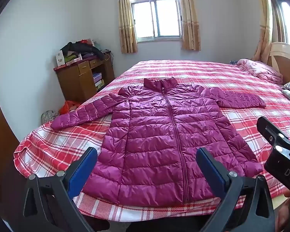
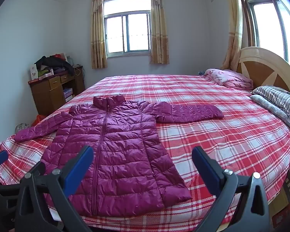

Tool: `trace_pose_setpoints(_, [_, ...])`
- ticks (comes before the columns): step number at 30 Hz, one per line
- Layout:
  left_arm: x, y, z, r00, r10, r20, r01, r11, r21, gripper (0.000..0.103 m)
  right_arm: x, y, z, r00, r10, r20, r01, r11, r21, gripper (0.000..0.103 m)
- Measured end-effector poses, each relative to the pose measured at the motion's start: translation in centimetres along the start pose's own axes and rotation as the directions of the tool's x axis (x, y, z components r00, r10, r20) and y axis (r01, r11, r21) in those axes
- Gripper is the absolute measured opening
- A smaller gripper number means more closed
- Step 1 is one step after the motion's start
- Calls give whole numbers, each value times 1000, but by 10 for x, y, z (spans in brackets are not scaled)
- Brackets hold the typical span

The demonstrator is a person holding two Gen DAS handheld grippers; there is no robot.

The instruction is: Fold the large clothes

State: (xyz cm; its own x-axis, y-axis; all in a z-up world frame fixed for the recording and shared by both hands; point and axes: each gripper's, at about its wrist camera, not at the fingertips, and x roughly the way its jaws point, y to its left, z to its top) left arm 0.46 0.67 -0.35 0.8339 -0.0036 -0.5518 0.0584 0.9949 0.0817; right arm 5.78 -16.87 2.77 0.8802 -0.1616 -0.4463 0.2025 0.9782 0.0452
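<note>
A magenta quilted puffer jacket [image 1: 164, 141] [image 2: 114, 154] lies flat and zipped on the red plaid bed [image 1: 232, 73] [image 2: 222, 135], collar away from me, both sleeves spread out to the sides. My left gripper [image 1: 147, 156] hovers open above the jacket's hem, its blue pads wide apart with nothing between them. My right gripper [image 2: 143, 154] is open too, above the jacket's right hem corner and holding nothing. It shows in the left wrist view as a black body at the right edge [image 1: 280, 147].
A pink folded quilt [image 2: 230, 79] and striped pillows [image 2: 280, 102] lie by the wooden headboard [image 2: 268, 71] at right. A cluttered brown cabinet [image 1: 83, 77] stands by the far left wall. Bags [image 1: 67, 106] sit on the floor beside the bed's left edge.
</note>
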Motion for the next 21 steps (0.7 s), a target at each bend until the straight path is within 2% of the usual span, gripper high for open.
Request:
trace_pose_setpoints(3, [1, -5, -5, 1000, -16, 2, 16, 1000, 7, 102, 0, -1, 1, 1000, 1, -5, -1, 1000, 2, 103])
trace_pose_setpoints(21, [2, -3, -4, 1000, -10, -10, 10, 1000, 19, 102, 6, 0, -5, 999, 12, -44, -12, 1000, 6, 103])
